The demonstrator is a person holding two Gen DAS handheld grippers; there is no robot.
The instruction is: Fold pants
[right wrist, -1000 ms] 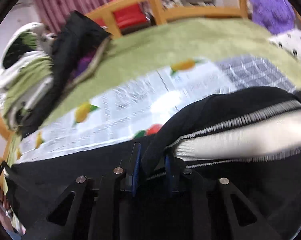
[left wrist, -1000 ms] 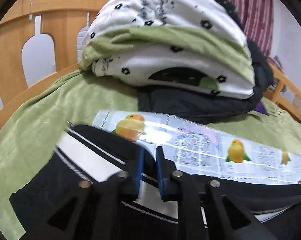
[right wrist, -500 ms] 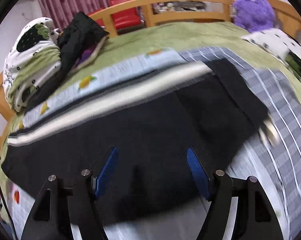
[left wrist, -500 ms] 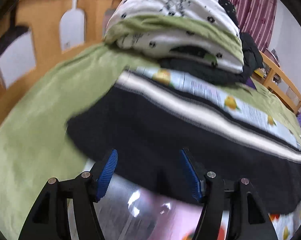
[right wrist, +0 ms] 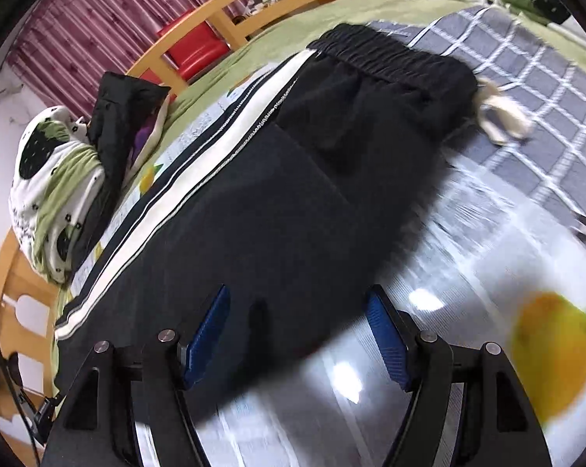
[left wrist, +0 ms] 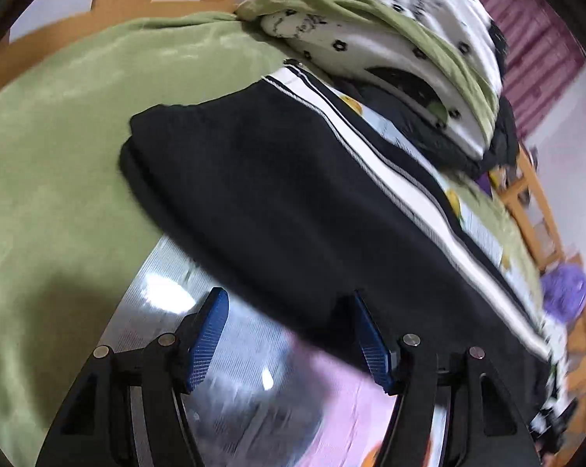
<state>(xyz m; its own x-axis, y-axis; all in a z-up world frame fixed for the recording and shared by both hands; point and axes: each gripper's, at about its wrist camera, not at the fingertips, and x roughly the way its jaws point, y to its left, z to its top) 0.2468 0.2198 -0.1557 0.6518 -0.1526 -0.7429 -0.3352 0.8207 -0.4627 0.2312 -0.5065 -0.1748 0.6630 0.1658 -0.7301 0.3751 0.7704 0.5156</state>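
Black pants (left wrist: pixel 277 202) with a white side stripe lie flat, folded lengthwise, on a glossy fruit-print mat (left wrist: pixel 254 397) on the bed. In the right wrist view the pants (right wrist: pixel 293 210) show their elastic waistband at the far right, with a pale drawstring beside it. My left gripper (left wrist: pixel 289 340) is open and empty, just off the near edge at the cuff end. My right gripper (right wrist: pixel 298 340) is open and empty over the near edge of the pants, towards the waistband end.
A rolled green and white quilt (left wrist: pixel 374 35) and a dark jacket (right wrist: pixel 125 113) lie at the head of the green bed sheet (left wrist: pixel 59 163). A grey checked blanket (right wrist: pixel 526 62), a wooden bed rail (right wrist: pixel 222 11) and a purple plush toy (left wrist: pixel 565 292) are around.
Both grippers were shut on the pants' edge one second ago. They have let go, opened wide and drawn back towards the near edge. The pants now lie flat on the mat.
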